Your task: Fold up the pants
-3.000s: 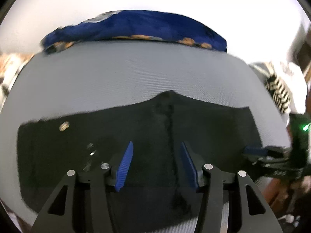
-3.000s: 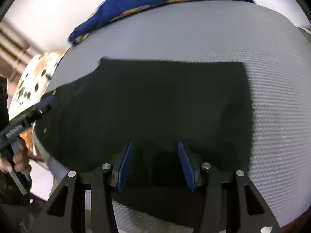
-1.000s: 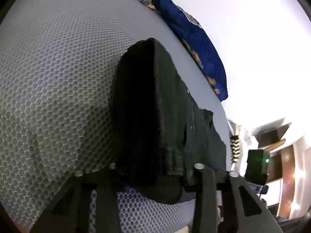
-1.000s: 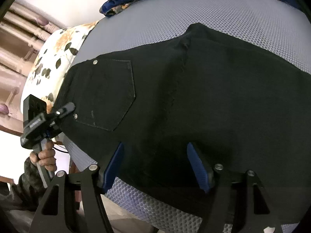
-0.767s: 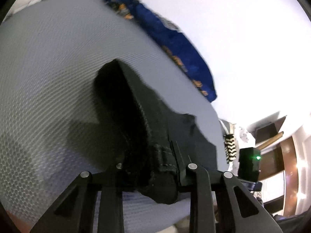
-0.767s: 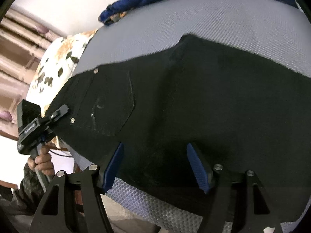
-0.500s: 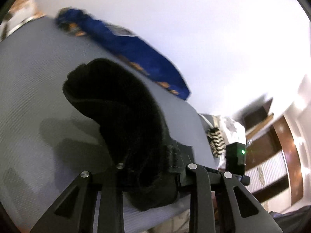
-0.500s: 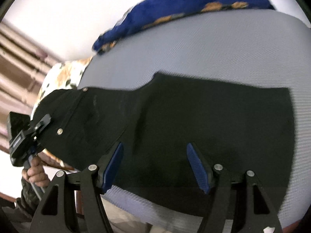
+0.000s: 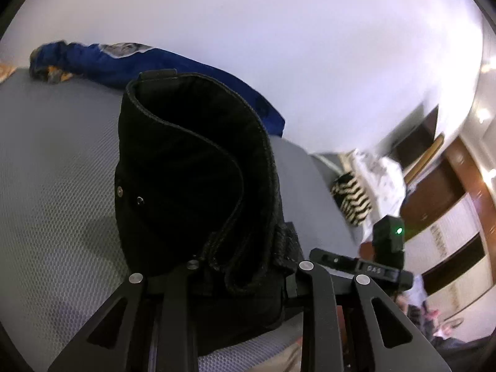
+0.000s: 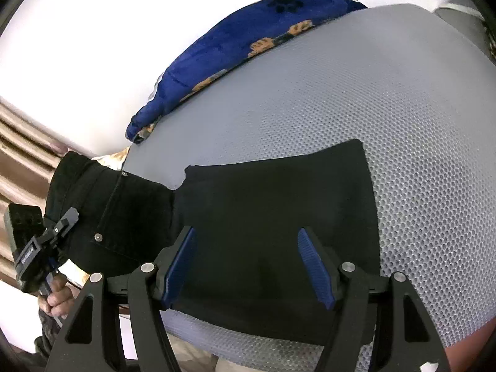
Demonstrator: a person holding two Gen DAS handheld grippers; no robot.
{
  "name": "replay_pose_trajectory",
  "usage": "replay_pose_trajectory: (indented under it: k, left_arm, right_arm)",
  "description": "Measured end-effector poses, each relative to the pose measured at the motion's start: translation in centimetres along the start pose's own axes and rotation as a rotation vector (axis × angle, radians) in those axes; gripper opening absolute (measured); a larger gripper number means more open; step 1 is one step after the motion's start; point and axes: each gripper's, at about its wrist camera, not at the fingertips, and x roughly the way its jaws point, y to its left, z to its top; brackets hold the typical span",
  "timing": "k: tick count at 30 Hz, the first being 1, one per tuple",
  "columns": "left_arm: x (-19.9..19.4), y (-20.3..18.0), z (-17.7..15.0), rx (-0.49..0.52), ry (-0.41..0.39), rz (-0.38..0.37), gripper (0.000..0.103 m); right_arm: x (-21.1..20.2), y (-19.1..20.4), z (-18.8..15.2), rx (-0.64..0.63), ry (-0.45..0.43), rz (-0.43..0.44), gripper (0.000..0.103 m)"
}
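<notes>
In the left wrist view the left claw (image 9: 245, 274) is clamped on the waistband of the black pants (image 9: 198, 179), and the cloth hides its fingertips. The lifted waist fills the middle and covers much of the grey mesh bed (image 9: 55, 217). The right wrist view shows more: the pants (image 10: 272, 217) lie flat toward 3 o'clock, lifted at 9 o'clock. The right claw (image 10: 248, 266) hangs over them, wide open. A blue blanket (image 10: 235, 52) lies at 12 o'clock.
</notes>
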Motion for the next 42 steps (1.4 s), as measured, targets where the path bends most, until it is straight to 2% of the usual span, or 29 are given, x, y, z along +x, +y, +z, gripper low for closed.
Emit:
replay_pose_trajectory:
  k: [7, 14, 21, 28, 36, 42]
  left_arm:
    - [4.3, -4.6, -0.9, 0.127, 0.059, 0.123, 0.027]
    - [8.6, -7.4, -2.8, 0.215, 0.127, 0.17, 0.027]
    - [12.4, -9.2, -4.5, 0.253, 0.196, 0.19, 0.027]
    - [15.2, -10.4, -5.8, 0.272, 0.249, 0.212, 0.027]
    - [17.2, -12.9, -7.6, 0.319, 0.298, 0.163, 0.027]
    - [20.0, -12.4, -9.3, 0.31, 0.371, 0.172, 0.029]
  right_arm:
    - [-1.2, -1.2, -0.1, 0.002, -0.029, 0.015, 0.066]
    - [-2.9, -2.9, -0.2, 0.017, -0.061, 0.01, 0.066]
    - [-3.9, -5.3, -0.3, 0.054, -0.099, 0.014, 0.066]
    - [-3.8, -7.1, -0.1, 0.096, -0.098, 0.028, 0.066]
    - [-3.7, -8.7, 0.0, 0.125, -0.09, 0.038, 0.066]
    - [-2.8, -9.6, 0.1, 0.149, -0.06, 0.055, 0.066]
